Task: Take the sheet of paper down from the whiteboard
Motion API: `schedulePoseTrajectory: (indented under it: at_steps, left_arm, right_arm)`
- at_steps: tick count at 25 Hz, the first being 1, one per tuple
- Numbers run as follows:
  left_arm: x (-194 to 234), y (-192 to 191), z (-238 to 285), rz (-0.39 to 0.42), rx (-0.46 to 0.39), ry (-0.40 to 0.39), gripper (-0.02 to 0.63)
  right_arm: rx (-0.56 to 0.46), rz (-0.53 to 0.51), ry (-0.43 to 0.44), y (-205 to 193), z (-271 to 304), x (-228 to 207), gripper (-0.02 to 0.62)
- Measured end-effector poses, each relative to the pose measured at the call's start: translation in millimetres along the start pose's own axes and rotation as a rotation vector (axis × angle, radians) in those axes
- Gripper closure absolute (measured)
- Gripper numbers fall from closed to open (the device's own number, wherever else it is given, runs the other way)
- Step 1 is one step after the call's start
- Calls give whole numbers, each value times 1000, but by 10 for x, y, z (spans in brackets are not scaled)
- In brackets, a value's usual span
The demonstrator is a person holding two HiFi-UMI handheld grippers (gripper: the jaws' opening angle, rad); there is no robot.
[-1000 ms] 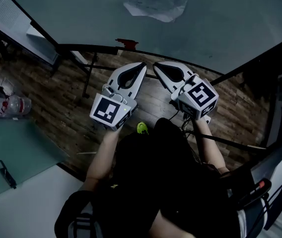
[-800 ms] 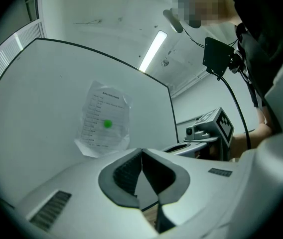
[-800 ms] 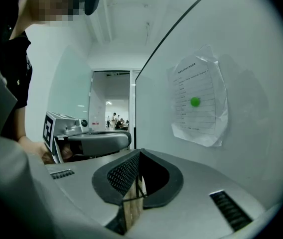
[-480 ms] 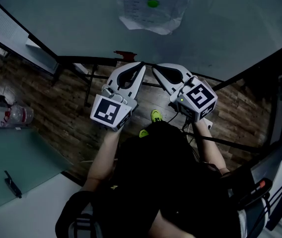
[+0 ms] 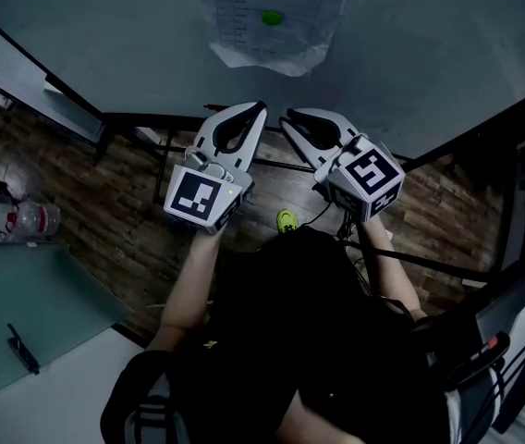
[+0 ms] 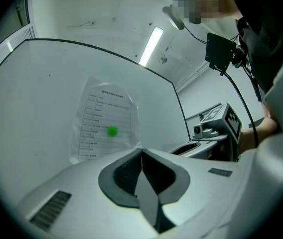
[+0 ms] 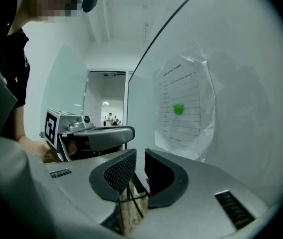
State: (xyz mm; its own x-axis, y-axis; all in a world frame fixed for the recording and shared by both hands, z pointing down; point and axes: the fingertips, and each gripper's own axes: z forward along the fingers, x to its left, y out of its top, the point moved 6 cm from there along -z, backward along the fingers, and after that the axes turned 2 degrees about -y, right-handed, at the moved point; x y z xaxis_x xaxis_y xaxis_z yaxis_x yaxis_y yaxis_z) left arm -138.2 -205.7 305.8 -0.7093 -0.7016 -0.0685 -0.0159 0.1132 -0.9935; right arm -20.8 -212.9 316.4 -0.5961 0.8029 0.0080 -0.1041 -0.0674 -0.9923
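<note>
The sheet of paper [image 5: 244, 7] hangs in a crinkled clear sleeve on the whiteboard [image 5: 410, 44], pinned by a green magnet [image 5: 271, 17]. Both gripper views show the sheet [image 6: 99, 118] [image 7: 184, 128] ahead, with a gap between it and the jaws. My left gripper [image 5: 255, 108] [image 6: 141, 152] is shut and empty, its tips just below the sheet's lower edge. Beside it, my right gripper [image 5: 290, 118] [image 7: 140, 156] has just been opening its jaws; a narrow gap shows with nothing in it. Neither gripper touches the sheet.
The whiteboard's black frame and stand legs [image 5: 165, 146] run under the grippers over a wooden floor. A glass table [image 5: 31, 285] with a plastic bottle [image 5: 36, 218] beside it is at the left. A dark chair [image 5: 494, 331] is at the right.
Both grippers have moved up and forward, closer to the sheet's lower edge. The right gripper's jaws have parted slightly. The left jaws stay shut.
</note>
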Motion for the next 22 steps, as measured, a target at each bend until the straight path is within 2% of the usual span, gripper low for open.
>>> schedulePoseTrajectory:
  at_steps: [7, 16, 22]
  left_arm:
    - [144, 41, 215, 24, -8, 29, 569]
    - [311, 145, 510, 37, -34, 73, 512]
    - [414, 170, 637, 90, -17, 91, 494]
  right_arm:
    - [7, -2, -5, 31, 36, -245, 500]
    - [36, -10, -17, 77, 104, -520, 471]
    - [56, -2, -23, 57, 152, -633, 442]
